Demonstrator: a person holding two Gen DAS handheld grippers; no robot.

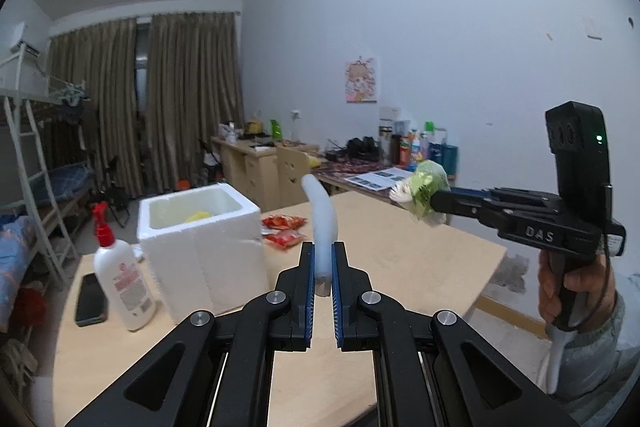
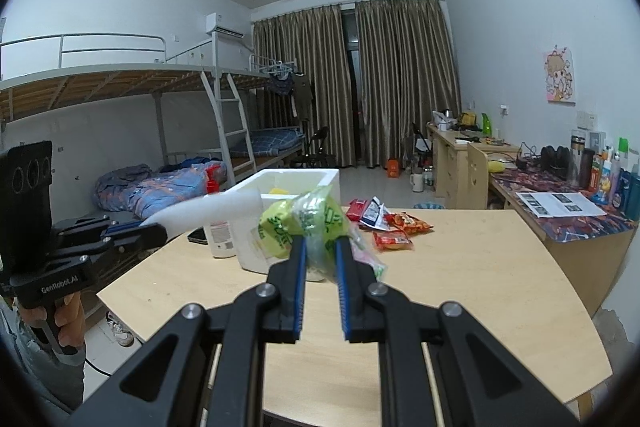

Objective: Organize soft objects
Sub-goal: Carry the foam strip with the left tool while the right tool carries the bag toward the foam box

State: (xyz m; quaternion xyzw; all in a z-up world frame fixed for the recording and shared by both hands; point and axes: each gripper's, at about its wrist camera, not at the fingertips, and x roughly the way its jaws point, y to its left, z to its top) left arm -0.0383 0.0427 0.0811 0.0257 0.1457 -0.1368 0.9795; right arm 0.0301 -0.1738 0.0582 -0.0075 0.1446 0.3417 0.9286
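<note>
Foam is what the left hand-held gripper [image 1: 322,269] holds: a pale white, bent strip of soft foam sheet [image 1: 322,227] clamped between the blue pads, rising from the fingertips and curling over at its top, clear of the light wooden tabletop [image 1: 400,259]. The right hand-held gripper [image 2: 321,259] is closed on a crinkled clear plastic bag printed in yellow-green [image 2: 308,227], which bulges up and to the left of its fingertips and hangs in the air above the tabletop [image 2: 460,267].

Beyond and left of the left gripper's fingers stands an open white polystyrene box [image 1: 200,227] with something yellow inside it. Ahead of the right gripper the same box [image 2: 304,183] sits partly hidden behind the bag. Just left of the box, from the left wrist view, stand a white pump bottle with a red spray head [image 1: 120,279] and a black phone [image 1: 91,299] lying flat. Red and orange snack packets [image 2: 390,227] lie on the tabletop ahead and right of the right gripper's tips, near the box. A person's hand [image 1: 568,291] grips the right gripper's handle; another hand [image 2: 60,319] holds the left one.

Farther off stand a metal bunk bed [image 2: 160,99], brown curtains [image 2: 360,79] and a cluttered desk along the wall [image 2: 560,187].
</note>
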